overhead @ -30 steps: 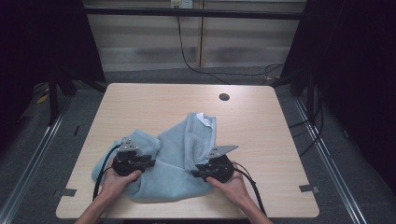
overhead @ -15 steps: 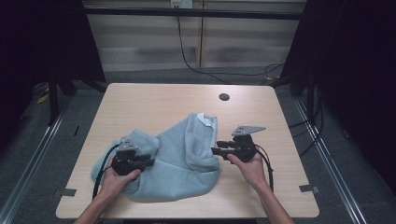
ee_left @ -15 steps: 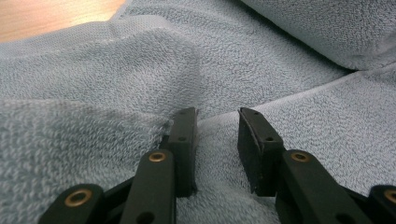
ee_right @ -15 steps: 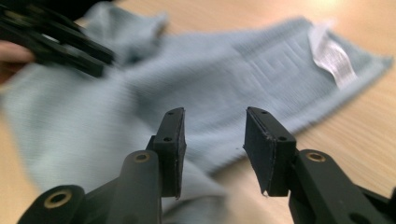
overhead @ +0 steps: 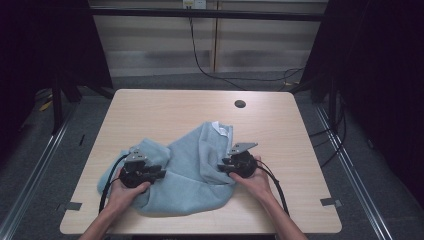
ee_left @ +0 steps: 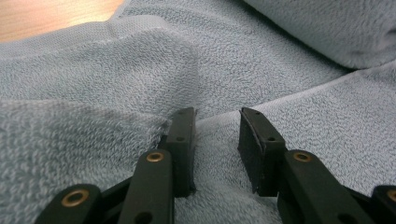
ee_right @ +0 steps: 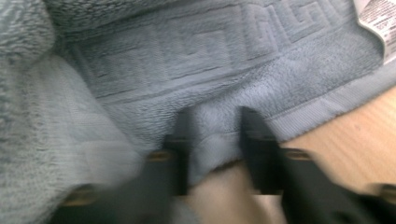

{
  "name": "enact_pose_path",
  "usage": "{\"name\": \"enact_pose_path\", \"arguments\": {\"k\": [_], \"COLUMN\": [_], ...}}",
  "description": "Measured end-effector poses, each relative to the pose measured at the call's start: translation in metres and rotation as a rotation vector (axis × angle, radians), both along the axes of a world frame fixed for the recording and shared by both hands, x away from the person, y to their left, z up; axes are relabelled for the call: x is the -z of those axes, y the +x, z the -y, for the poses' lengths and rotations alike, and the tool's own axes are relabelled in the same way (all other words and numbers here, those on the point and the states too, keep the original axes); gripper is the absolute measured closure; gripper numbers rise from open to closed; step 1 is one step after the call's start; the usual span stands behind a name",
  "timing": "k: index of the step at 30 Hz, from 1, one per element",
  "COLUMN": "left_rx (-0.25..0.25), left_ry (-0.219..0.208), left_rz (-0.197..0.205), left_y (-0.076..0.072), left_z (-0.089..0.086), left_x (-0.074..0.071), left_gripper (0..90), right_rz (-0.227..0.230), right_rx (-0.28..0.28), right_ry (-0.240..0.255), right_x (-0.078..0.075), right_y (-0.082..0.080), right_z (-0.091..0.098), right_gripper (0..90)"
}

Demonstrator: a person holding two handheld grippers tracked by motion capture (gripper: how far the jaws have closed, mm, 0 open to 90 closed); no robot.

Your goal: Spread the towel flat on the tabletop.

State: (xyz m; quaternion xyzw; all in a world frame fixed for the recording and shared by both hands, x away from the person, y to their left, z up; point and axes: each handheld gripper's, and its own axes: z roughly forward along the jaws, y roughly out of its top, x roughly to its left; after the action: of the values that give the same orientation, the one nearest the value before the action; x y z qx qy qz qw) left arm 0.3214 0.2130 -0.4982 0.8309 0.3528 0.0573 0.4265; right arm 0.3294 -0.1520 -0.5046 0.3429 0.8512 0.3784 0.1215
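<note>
A light blue towel lies crumpled on the front half of the wooden table. My left gripper rests on its left part. In the left gripper view a raised fold of the towel is pinched between the jaws of that gripper. My right gripper is at the towel's right edge. Its jaws have just been closing, and in the blurred right gripper view the hemmed edge of the towel bunches between the jaws of that gripper.
A white care label sticks out at the towel's upper corner, seen also as the label in the right gripper view. A round cable hole sits near the table's far edge. Bare tabletop lies beyond and right of the towel.
The right gripper left the towel's front right part, swung out to the right, then came back left onto the towel's right edge. The left gripper stayed where it was.
</note>
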Motion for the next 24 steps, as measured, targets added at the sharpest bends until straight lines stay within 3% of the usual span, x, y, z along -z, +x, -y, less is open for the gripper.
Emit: {"name": "enact_pose_path", "arguments": {"k": [1,3,9,10,11,15,18,19,21,24], "left_rx": [0.002,0.005,0.006,0.006,0.009,0.013,0.019,0.025,0.04,0.06], "left_ry": [0.002,0.005,0.003,0.007,0.003,0.01,0.008,0.008,0.009,-0.003], "left_rz": [0.002,0.005,0.0,0.005,0.003,0.0,-0.004,-0.009,-0.02,-0.038], "left_y": [-0.001,-0.001,-0.001,-0.002,-0.004,-0.007,-0.011,-0.016,-0.022,-0.03], "left_z": [0.0,-0.002,-0.008,-0.009,-0.01,-0.009,-0.007,-0.005,-0.005,-0.006], "left_x": [0.0,0.0,0.0,0.0,0.0,-0.001,-0.001,-0.002,-0.004,-0.005], "left_gripper": [66.2,66.1,66.1,66.1,65.5,64.3,61.9,61.5,60.3,59.1], "right_rz": [-0.005,-0.02,0.004,0.004,0.021,0.04,0.071,0.098,0.083,0.071], "right_rx": [0.01,0.045,0.2,0.2,0.259,0.339,0.36,0.39,0.382,0.375], "right_ry": [-0.007,-0.017,0.024,0.024,0.014,0.016,0.013,0.008,0.034,0.026], "right_x": [-0.001,-0.003,-0.023,-0.023,-0.032,-0.043,-0.045,-0.045,-0.043,-0.043], "right_y": [0.0,0.003,0.017,0.017,0.024,0.037,0.04,0.041,0.04,0.034], "right_z": [0.002,0.009,0.066,0.066,0.089,0.114,0.118,0.115,0.112,0.106], "right_gripper": [82.0,85.6,86.7,86.7,86.7,85.9,82.4,70.3,62.5,57.3]}}
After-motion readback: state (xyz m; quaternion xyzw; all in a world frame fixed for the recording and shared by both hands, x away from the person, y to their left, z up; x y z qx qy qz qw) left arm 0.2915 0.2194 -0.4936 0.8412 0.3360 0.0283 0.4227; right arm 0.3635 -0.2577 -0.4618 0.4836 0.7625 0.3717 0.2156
